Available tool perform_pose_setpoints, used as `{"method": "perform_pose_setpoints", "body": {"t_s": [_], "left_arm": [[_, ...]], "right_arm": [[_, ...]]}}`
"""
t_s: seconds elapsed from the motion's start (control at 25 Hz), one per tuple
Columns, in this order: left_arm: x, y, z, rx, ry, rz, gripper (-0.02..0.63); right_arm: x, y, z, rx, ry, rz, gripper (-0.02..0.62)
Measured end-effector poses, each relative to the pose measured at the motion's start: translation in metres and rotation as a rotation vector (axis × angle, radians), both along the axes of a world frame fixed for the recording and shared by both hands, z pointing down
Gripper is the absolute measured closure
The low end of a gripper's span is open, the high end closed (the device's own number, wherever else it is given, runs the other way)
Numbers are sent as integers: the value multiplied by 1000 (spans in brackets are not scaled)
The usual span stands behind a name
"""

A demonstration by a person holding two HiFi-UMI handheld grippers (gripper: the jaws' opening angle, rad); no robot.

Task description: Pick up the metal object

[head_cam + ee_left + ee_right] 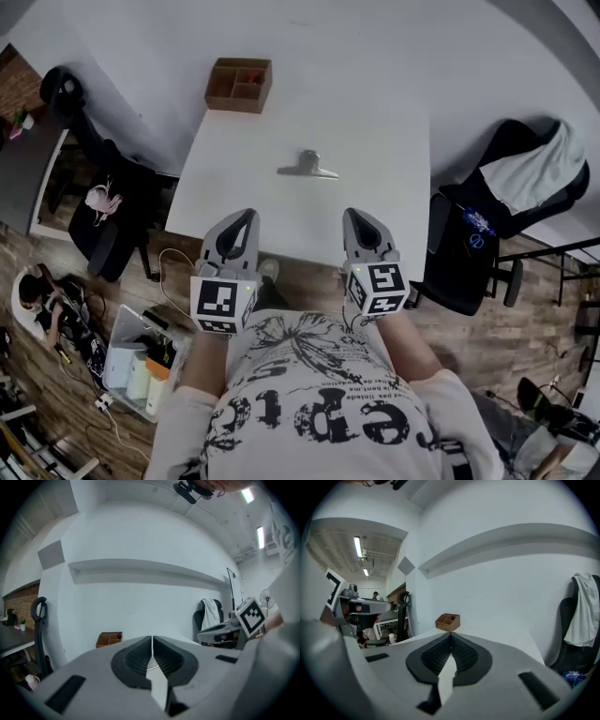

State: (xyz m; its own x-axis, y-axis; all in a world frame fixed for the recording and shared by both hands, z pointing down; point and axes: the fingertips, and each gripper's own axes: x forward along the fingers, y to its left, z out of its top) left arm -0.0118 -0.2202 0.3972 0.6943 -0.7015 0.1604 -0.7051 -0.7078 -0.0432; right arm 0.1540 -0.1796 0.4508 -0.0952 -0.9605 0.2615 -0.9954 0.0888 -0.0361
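White surface (375, 187) set against a pale wall, with office chairs on both sides. Left gripper (246, 217) and right gripper (356, 216) sit side by side over the near edge. Each has its jaws pressed together with nothing between them. Metal object (307, 168) lies flat on the surface ahead of both grippers, between their lines, untouched. Wooden box (239, 84) is farther ahead, past the left gripper.

Table (375, 131) is showing plain white; metal object (307, 169) is reading silver-grey; box (239, 84) is showing brown. Left gripper (247, 216) and right gripper (354, 214) are presenting grey shells, black pads (136, 660), black-and-white square-marked cubes (223, 302).
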Motion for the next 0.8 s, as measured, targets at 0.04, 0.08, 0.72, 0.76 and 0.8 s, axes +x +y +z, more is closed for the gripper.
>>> {"method": "perform_pose_setpoints", "body": {"t_s": [0.04,0.08,0.72,0.76,0.8], "left_arm": [[2,-17,-2,4,-1,15,594],[4,-34,-4,6,-1,31,595],[17,-209,30,-60,34,256,594],[16,-216,36,-70,33,258,594],[15,-223,42,-80,30,259,594]], "right_arm": [[0,-14,1,-10,2,10,603],[0,-27,2,-19,2,22,603],[10,-188,96,-271,-84,191,598],[11,-193,109,-306,-80,195,544],[12,-197,124,-345,-74,198,480]]}}
